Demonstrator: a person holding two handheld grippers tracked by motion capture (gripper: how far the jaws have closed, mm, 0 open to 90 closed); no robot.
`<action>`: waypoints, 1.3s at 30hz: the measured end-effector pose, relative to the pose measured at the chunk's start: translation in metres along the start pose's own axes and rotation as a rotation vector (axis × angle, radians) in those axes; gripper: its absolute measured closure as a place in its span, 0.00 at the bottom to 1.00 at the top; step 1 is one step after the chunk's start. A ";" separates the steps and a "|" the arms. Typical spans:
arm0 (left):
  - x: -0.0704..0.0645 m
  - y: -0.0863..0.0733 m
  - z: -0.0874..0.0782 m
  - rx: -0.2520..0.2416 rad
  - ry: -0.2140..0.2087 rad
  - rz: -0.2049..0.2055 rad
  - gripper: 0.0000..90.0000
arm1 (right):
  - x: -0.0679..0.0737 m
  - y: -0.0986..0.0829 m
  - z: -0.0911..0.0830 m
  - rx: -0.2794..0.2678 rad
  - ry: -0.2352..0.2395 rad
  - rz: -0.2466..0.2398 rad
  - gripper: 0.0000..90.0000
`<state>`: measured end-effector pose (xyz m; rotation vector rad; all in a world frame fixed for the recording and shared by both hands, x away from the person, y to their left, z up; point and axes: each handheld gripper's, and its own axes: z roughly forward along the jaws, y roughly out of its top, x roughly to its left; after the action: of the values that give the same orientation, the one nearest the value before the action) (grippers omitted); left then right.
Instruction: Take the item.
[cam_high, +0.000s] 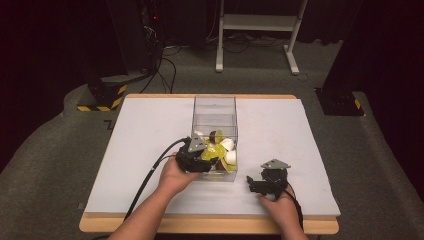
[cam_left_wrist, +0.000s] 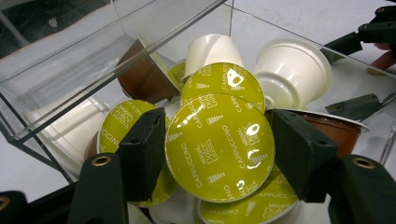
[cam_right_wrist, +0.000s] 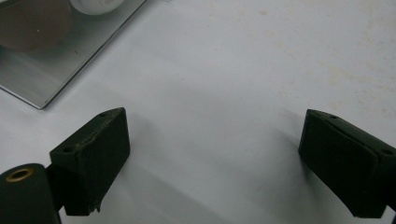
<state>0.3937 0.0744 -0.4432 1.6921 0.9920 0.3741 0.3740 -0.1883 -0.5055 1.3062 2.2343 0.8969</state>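
Capsule (cam_left_wrist: 219, 147) in L gripper (cam_left_wrist: 217, 149) fingers (cam_left_wrist: 142, 151), lid facing cam.

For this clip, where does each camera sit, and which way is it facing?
High view: above the person's side, looking forward and down on the table; both forearms, left gripper at the clear box, right gripper beside it.
Left gripper view: rides the left gripper, looking into the box; jaws on either side of a green-lidded capsule.
Right gripper view: rides the right gripper, looking down at bare table; jaws wide apart.
Shared: the box and its capsules appear in the high and left gripper views.
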 end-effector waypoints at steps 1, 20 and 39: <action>0.000 0.000 0.000 -0.002 0.000 -0.001 0.42 | 0.000 0.000 0.000 0.000 0.000 0.000 0.10; 0.006 0.005 -0.011 -0.054 -0.028 -0.063 0.42 | 0.000 0.000 0.000 0.000 0.000 0.000 0.10; 0.002 0.017 -0.026 -0.135 -0.072 -0.086 0.42 | 0.000 0.000 0.000 0.000 0.000 0.000 0.10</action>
<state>0.3850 0.0915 -0.4190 1.5256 0.9622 0.3148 0.3739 -0.1883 -0.5055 1.3061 2.2342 0.8971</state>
